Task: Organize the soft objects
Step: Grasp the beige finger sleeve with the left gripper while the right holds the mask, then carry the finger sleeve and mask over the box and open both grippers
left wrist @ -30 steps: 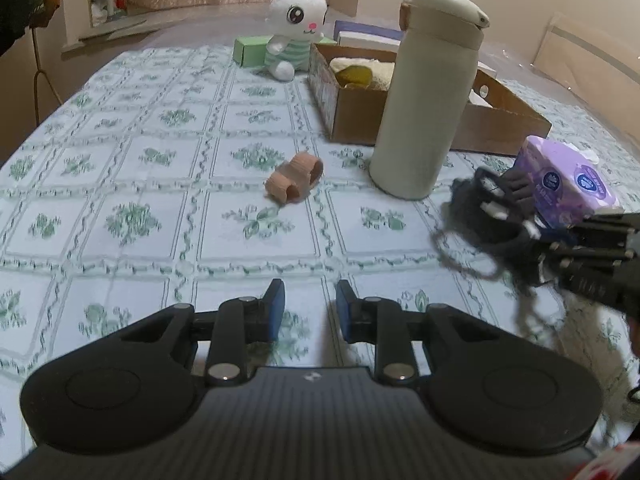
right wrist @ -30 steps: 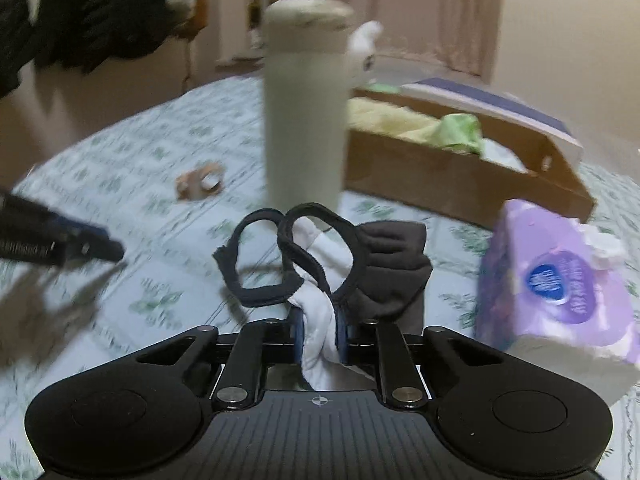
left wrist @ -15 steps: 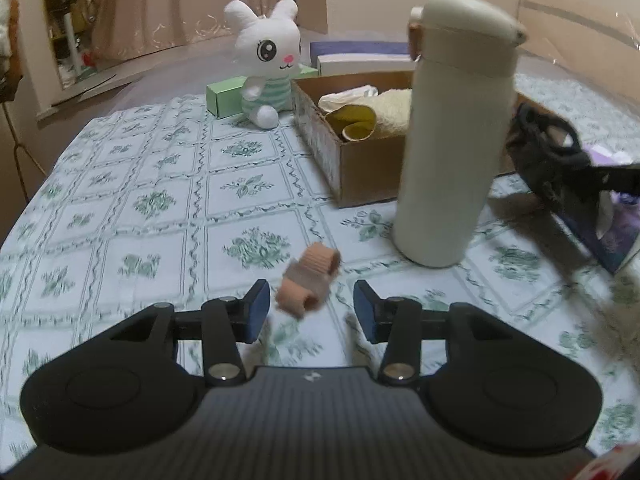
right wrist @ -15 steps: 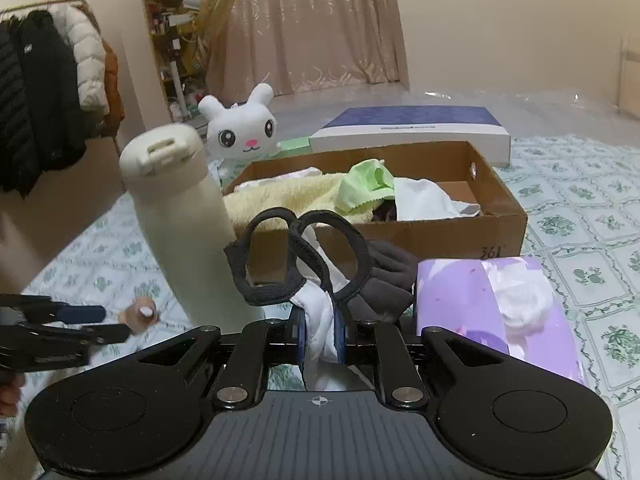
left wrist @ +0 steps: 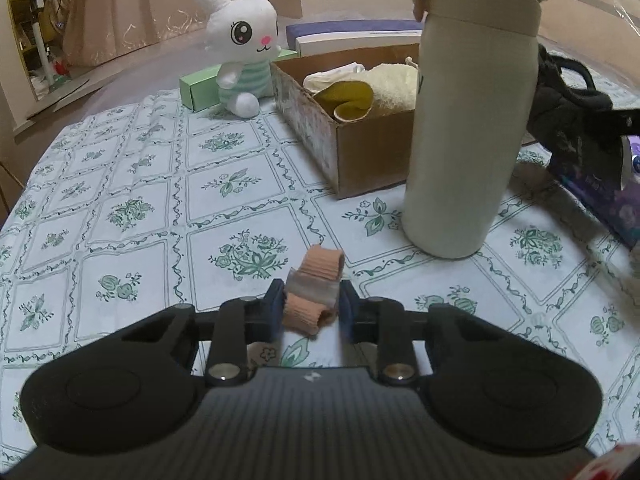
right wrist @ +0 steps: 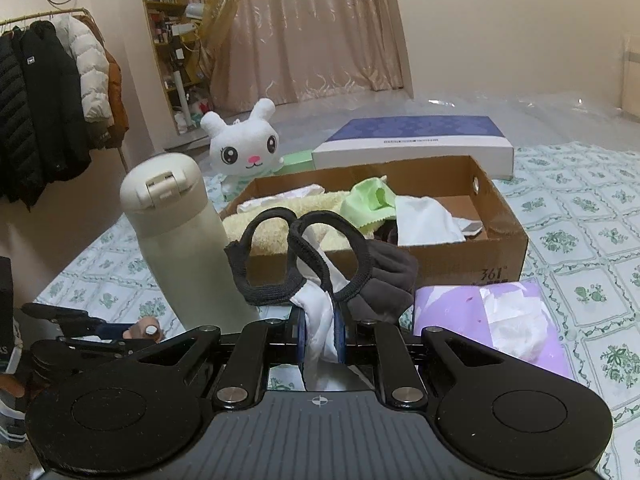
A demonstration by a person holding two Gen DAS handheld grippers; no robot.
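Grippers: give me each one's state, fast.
Left gripper: has just been closing; shut on the beige elastic bands.
Right gripper: shut on the black and white fabric bundle.

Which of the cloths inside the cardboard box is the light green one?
The crumpled light green cloth in the middle of the cardboard box. It sits between the pale yellow towel toward the bottle side and the white cloth on the other.

The upright bottle (left wrist: 468,120) stands between the tablecloth's (left wrist: 120,184) bare left side and the cardboard box (left wrist: 360,148).
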